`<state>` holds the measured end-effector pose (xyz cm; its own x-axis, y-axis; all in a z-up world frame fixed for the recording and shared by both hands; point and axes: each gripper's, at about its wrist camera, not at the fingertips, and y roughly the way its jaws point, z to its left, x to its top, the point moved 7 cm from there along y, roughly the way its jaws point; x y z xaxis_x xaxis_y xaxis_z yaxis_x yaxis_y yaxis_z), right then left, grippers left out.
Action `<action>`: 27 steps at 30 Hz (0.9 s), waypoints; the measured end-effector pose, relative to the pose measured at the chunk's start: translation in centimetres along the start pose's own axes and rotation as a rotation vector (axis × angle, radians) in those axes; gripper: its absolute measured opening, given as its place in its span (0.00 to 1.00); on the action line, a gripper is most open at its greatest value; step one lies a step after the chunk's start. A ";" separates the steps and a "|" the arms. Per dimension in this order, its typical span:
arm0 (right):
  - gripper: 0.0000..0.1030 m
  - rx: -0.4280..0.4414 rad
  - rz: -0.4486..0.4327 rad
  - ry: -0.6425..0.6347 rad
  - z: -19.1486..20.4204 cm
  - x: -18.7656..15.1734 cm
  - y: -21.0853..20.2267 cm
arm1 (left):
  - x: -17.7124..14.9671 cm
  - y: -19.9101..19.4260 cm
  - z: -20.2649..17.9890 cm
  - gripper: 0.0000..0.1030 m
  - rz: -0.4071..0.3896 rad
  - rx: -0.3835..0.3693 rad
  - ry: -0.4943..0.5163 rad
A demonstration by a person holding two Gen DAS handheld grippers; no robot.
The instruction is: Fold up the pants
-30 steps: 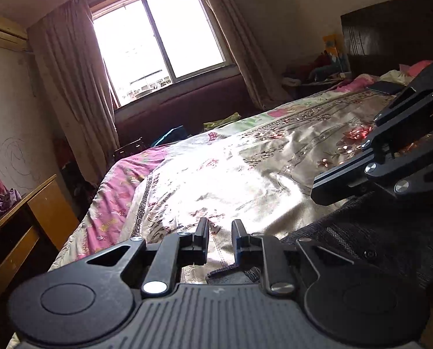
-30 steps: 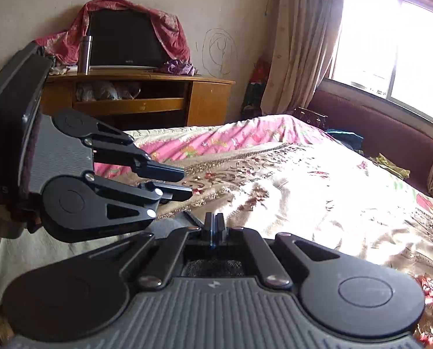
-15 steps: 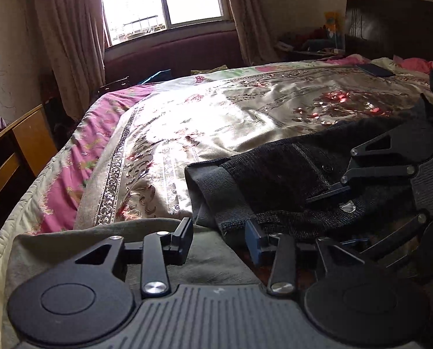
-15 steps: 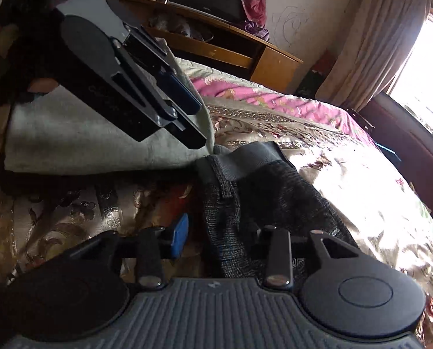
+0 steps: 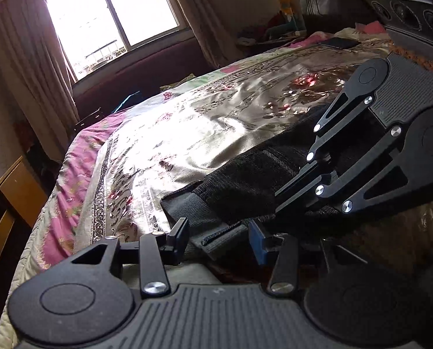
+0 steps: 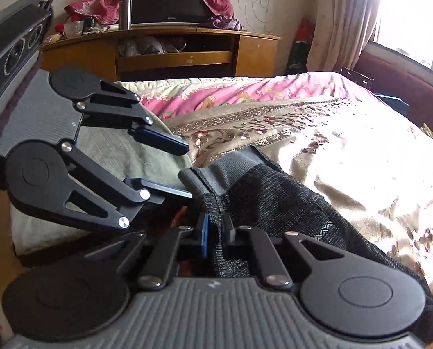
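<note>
Right gripper [image 6: 216, 234]: jaws just closed, clenched on the pants [image 6: 274, 200] edge beside the waistband. Left gripper [image 5: 218, 240]: jaws just widened, released, straddling the waistband [image 5: 199, 212] corner. Pants: on bed [image 5: 216, 122], beside grey-green cloth [image 6: 123, 157]. Folding: barely begun.

My left wrist view sits low over the shiny floral gold bedspread [image 5: 205, 133], facing the bright curtained window [image 5: 112, 23]. My right wrist view, equally close, faces the wooden TV cabinet [image 6: 170, 55]. Both share the dark knit pants [image 5: 245, 183] [image 6: 277, 203], and each sees the other gripper.
</note>
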<state>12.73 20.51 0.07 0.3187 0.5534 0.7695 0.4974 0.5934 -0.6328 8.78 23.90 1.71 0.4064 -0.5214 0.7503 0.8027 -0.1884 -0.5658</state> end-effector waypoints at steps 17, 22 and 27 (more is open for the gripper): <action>0.11 -0.087 0.050 -0.202 2.5 -3.7 2.3 | -2.5 -0.1 -1.3 0.60 0.098 -0.011 0.088; 0.01 -0.058 0.022 0.050 -1.5 -1.6 0.4 | -1.3 0.5 -2.7 0.61 0.061 -0.027 0.148; 0.01 -0.038 0.001 0.034 -1.7 -0.6 -1.0 | 0.5 2.2 -2.9 0.64 0.027 0.052 0.271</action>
<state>13.39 18.59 0.44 0.3462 0.5336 0.7716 0.5272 0.5697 -0.6305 9.45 20.82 -0.19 0.3019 -0.7308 0.6122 0.8173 -0.1322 -0.5609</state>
